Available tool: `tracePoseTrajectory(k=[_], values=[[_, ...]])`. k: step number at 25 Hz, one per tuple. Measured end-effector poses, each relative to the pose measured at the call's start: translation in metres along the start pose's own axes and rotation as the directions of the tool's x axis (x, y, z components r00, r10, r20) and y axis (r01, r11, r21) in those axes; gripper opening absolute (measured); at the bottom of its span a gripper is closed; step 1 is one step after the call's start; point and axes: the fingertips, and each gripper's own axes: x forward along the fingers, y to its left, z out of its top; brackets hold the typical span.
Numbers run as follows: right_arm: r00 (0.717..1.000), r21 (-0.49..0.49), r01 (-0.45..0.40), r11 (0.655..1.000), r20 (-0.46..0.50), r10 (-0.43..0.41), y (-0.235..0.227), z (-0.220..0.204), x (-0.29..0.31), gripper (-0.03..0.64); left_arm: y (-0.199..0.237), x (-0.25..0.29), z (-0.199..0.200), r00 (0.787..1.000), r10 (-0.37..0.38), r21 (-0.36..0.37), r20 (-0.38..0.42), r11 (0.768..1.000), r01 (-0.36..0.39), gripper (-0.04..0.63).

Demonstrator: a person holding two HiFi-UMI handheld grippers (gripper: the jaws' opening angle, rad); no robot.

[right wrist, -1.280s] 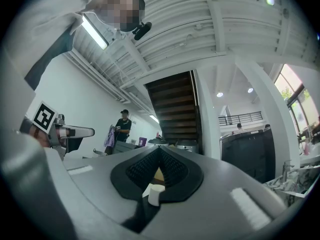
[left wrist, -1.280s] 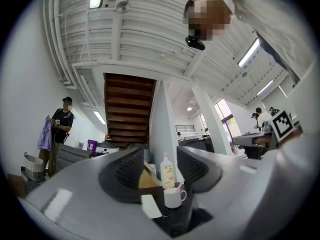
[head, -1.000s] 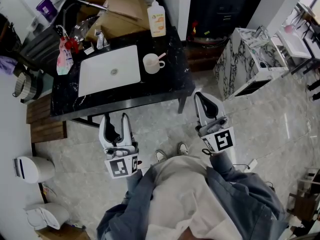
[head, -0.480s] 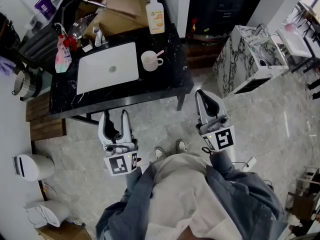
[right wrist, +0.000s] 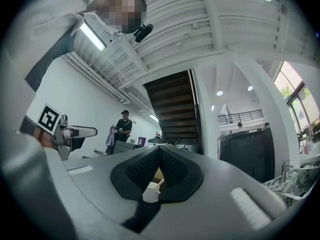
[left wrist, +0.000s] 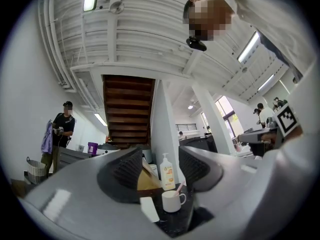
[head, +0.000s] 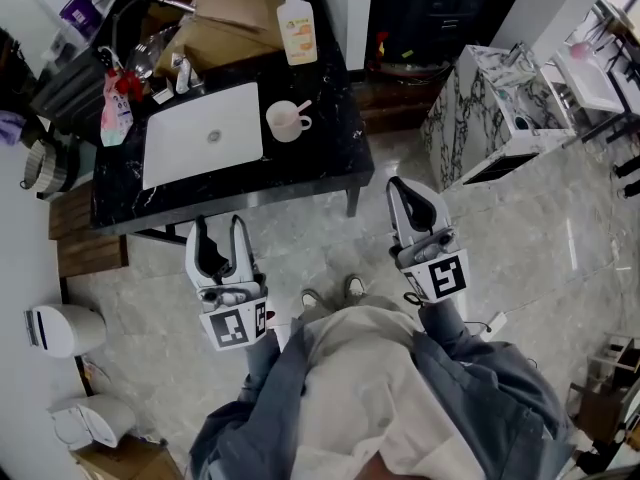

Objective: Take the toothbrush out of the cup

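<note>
A white cup (head: 286, 122) stands on the black counter (head: 330, 153), just right of the sink, with a pink toothbrush (head: 300, 107) leaning out of it. Both grippers hang over the floor, well short of the counter's front edge. My left gripper (head: 217, 225) is open and holds nothing. In the left gripper view the cup (left wrist: 171, 201) and toothbrush (left wrist: 178, 188) show far off between its fingers (left wrist: 127, 170). My right gripper (head: 402, 188) is shut and holds nothing. In the right gripper view the cup (right wrist: 150, 193) shows below its closed pads (right wrist: 145, 168).
A white sink (head: 203, 147) is set in the counter, with a soap pump bottle (head: 297, 26) and cardboard boxes (head: 225, 8) behind it. A pink bottle (head: 114, 110) stands at the counter's left end. To the right is a marble-patterned cabinet (head: 470, 108), and to the left a white bin (head: 62, 330).
In the head view the counter and cup have slid up and to the left. My left gripper has drifted slightly left. Neither gripper's jaws have changed.
</note>
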Motion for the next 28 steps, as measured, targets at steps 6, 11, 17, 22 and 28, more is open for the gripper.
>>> tracePoseTrajectory(k=[6,11,17,22,28], values=[[1.000,0.005,-0.024,1.000,0.010,0.024,-0.017,0.000,0.002,0.003,0.002,0.001,0.004,0.997,0.073,0.028,-0.008,0.997,-0.073,0.242],[1.000,0.012,-0.023,1.000,0.021,0.022,-0.028,-0.003,0.008,0.003,0.000,0.007,0.003,0.997,0.082,0.035,-0.009,0.996,-0.082,0.242],[1.000,0.017,-0.025,1.000,0.018,0.025,-0.033,-0.013,0.026,0.002,0.005,0.030,-0.008,0.997,0.074,0.031,-0.011,0.997,-0.074,0.242],[1.000,0.003,-0.014,1.000,0.020,0.014,-0.039,-0.023,0.050,0.002,0.014,0.056,-0.023,0.999,0.053,0.015,-0.003,0.998,-0.053,0.242],[1.000,-0.005,-0.011,1.000,0.020,0.011,-0.043,-0.038,0.089,0.002,0.026,0.092,-0.045,1.000,0.009,-0.010,-0.001,1.000,-0.009,0.242]])
